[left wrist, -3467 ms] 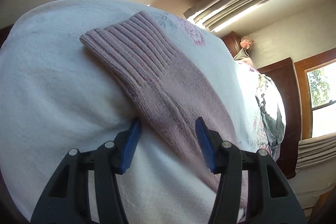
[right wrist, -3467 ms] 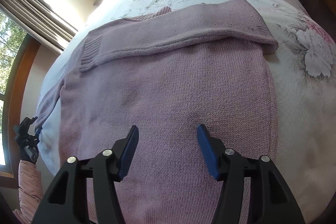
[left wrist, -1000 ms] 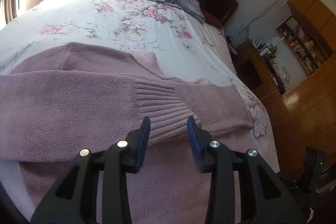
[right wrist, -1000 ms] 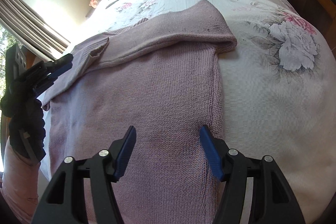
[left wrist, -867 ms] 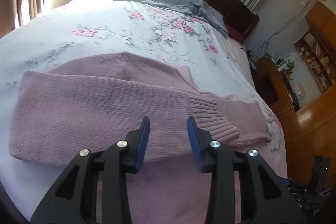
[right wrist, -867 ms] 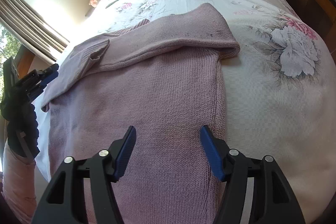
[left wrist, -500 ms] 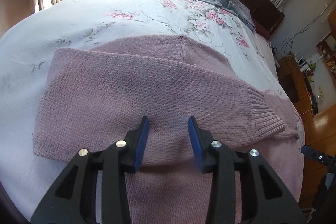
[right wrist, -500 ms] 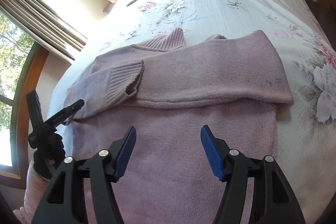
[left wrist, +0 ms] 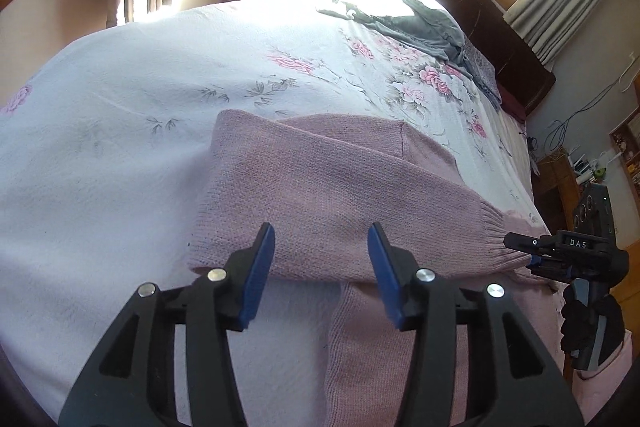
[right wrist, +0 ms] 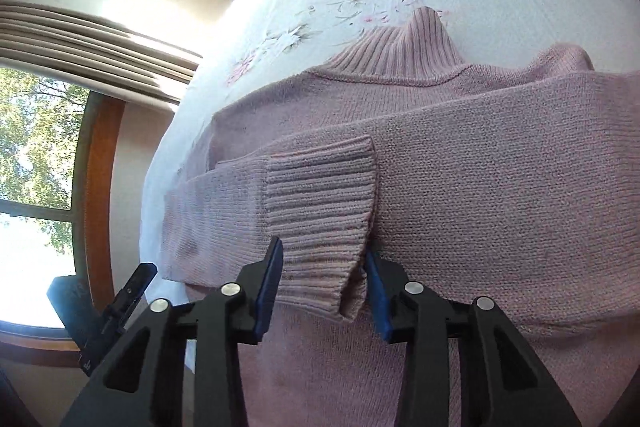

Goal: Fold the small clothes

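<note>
Bed point(left wrist: 132, 115): covered by a white floral spread, with a grey garment point(left wrist: 424, 23) heaped at the far end by the headboard. Not part of the present fold, as far as can be judged.

Sweater point(right wrist: 500, 211): mauve knit, laid flat on the near part of the bed, ribbed collar point(right wrist: 404, 47) pointing to the far end. Both sleeves are seen folded across the chest. The right-hand sleeve lies beneath; the left-hand sleeve point(left wrist: 332, 203) is laid over it, its edge neat along the left side of the body.

Cuff point(right wrist: 320, 223): ribbed end of the upper sleeve, resting near the middle of the chest, one corner curled up slightly off the knit.

Left gripper point(left wrist: 316, 267): held open above the near edge of the folded sleeve, nothing between the blue pads point(left wrist: 256, 271). No cloth is gripped.

Right gripper point(right wrist: 320, 283): jaws set to either side of the cuff, part open, the pads close against the ribbing. Whether the cuff is actually pinched cannot be told; a gap appears at the right pad.

Progress, as judged: sleeve folds done, or all but done pending a smoothing of the cuff. Left to do: the body to be folded, hem brought up toward the collar, probably once or twice. The lower body is mostly hidden below both views, so its state is not recorded.
</note>
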Available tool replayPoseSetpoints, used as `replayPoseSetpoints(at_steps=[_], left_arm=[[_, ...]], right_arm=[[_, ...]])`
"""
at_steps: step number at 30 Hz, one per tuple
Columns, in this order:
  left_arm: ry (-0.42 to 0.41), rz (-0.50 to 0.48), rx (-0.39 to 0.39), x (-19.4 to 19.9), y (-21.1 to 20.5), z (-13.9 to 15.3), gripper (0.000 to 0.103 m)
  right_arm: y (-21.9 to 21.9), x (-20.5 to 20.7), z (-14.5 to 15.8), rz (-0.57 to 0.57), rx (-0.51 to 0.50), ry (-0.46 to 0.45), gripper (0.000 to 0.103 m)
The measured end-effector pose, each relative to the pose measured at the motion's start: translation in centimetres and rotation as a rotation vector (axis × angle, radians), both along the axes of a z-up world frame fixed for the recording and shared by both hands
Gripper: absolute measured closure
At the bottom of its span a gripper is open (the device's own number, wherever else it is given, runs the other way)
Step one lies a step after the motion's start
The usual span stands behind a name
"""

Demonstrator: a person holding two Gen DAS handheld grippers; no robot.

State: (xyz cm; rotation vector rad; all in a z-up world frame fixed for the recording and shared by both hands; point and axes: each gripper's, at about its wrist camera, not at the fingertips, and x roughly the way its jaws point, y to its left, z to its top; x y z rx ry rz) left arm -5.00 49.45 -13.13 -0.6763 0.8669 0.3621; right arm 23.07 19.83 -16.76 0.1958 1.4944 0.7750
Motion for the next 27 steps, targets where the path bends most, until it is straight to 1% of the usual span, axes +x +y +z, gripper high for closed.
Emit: replayPoseSetpoints(at_steps=[1,2,6,8,10,12,14,16,18,20,22,25,27], left_arm=[[0.005,0.004,-0.005,-0.1,0.1,-0.1,0.055],[0.007,0.006,-0.009,0.0,0.0,-0.2,0.055],[-0.005,0.003,-0.012,0.7,-0.4,-0.1,0.055],[-0.015,-0.008,-0.003,1.3,-0.7,0.4,0.055],[-0.024,-0.023,0.006,2.0,-1.2,0.9,0.055],[-0.027,-0.036,0.013,2.9,-1.7,1.2,0.055],[-0.027,-0.045,0.014,3.6,-2.1,1.3,0.055],[-0.024,-0.057,0.014,4.4,-2.6,1.2,0.055],[-0.017,-0.071,0.017,5.0,-3.3,0.9,0.055],[-0.001,-0.087,0.027,5.9,-3.9,0.4,0.055],[0.030,-0.103,0.043,6.9,-4.5,-0.5,0.055],[0.081,-0.120,0.039,8.2,-4.9,-2.5,0.055],[0.114,-0.129,0.077,8.9,-5.3,-3.2,0.055]], right_arm=[[0.2,-0.1,0.2,0.017,0.023,0.001,0.090],[0.2,-0.3,0.5,0.030,0.058,0.013,0.095],[-0.7,-0.4,3.8,0.037,0.141,-0.047,0.095],[-2.0,-0.2,6.0,0.023,0.183,-0.079,0.095],[-3.9,0.2,8.1,-0.001,0.199,-0.123,0.095],[-5.9,0.7,9.6,-0.025,0.205,-0.160,0.095],[-8.2,1.3,10.7,-0.053,0.176,-0.210,0.095],[-10.6,2.0,11.2,-0.095,0.148,-0.237,0.095],[-13.2,3.1,11.1,-0.149,0.132,-0.240,0.095],[-15.8,3.8,10.6,-0.197,0.094,-0.247,0.095],[-17.6,4.6,9.0,-0.227,0.063,-0.229,0.095],[-18.6,5.1,5.8,-0.239,-0.056,-0.211,0.095],[-18.7,5.1,3.6,-0.219,-0.155,-0.203,0.087]])
